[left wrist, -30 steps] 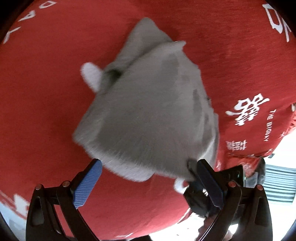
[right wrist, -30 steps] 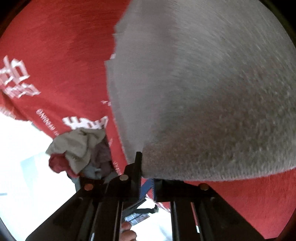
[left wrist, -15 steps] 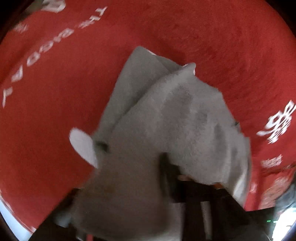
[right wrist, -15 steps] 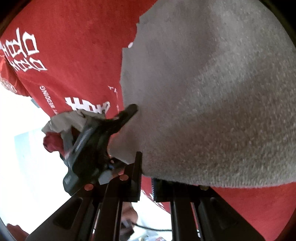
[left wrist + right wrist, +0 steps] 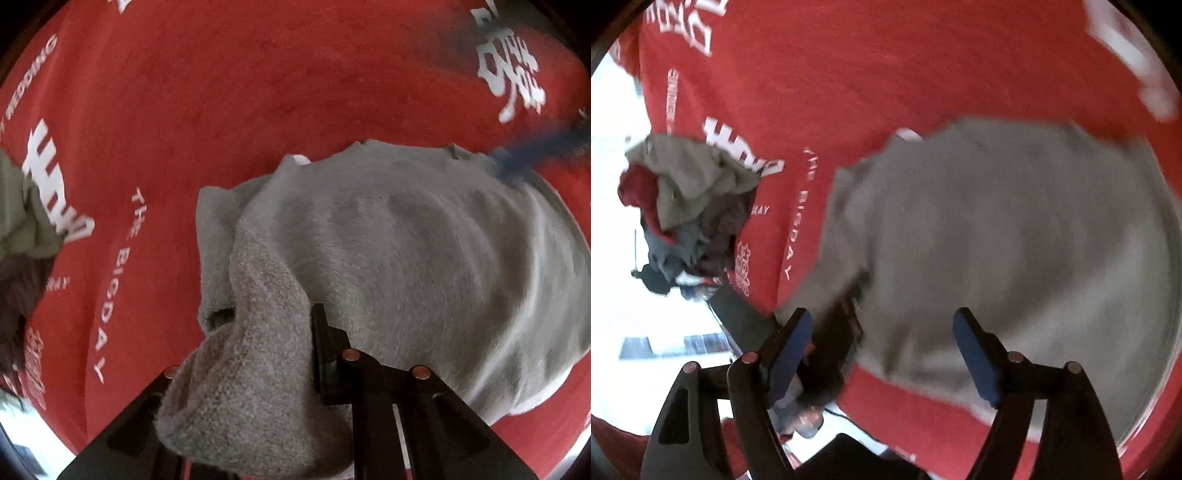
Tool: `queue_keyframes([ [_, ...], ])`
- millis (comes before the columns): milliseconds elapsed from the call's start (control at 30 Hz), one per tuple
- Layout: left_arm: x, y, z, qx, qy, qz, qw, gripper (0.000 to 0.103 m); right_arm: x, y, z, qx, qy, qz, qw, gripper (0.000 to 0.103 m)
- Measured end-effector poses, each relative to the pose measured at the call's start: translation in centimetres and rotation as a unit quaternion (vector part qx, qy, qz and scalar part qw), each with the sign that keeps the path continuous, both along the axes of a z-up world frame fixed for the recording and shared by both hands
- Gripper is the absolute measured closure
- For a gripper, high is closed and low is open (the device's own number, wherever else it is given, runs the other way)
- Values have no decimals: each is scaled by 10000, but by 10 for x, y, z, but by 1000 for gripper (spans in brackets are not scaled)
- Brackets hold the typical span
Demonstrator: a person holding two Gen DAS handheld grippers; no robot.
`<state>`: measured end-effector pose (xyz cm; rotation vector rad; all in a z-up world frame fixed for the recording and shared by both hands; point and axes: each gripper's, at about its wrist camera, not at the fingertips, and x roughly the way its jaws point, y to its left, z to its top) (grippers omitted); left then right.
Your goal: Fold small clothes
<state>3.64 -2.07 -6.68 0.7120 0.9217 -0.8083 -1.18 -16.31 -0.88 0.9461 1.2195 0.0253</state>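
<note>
A: Left wrist view first. The left gripper [image 5: 295, 369] is clamped on a fold of the grey garment [image 5: 424, 266]; its jaws have just been closing, and the knit cloth bunches up between them and drapes over the left-hand finger.

B: And past the fingertips?

A: The rest of the garment spreads ahead and to the right of that gripper, lying on the red cloth [image 5: 258, 92] with white lettering. A white tag [image 5: 301, 159] peeks out at its far edge. Far right, a blurred blue streak [image 5: 535, 151] touches or crosses the garment's far corner; I cannot tell which.

B: Anything to the left?

A: A heap of other clothes [image 5: 22, 221] at the left edge, well apart from the grey piece.

B: Right wrist view?

A: The right gripper [image 5: 882, 354] stands wide apart with nothing pinched; its jaws have just been opening. The blue pads [image 5: 973, 354] hang above the near edge of the garment [image 5: 1015, 240], which lies ahead and to the right. Between the fingers, low down, the left gripper's dark body [image 5: 834, 343] shows at the garment's near-left corner.

B: Further out?

A: The pile of clothes [image 5: 687, 199], grey, red and dark pieces, sits far left near the red cloth's [image 5: 886, 66] edge.
</note>
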Motion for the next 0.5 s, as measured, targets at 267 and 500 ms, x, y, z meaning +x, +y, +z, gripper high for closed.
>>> queue_keyframes([
  [267,-12,-2,-3,20,-342,-473,9983,86,151,38,-53,131,1251,1609,9789,16],
  [500,-11,2,-2,-40,-318,-518,9981,86,196,85,-90,-596,1989,2555,9442,14],
])
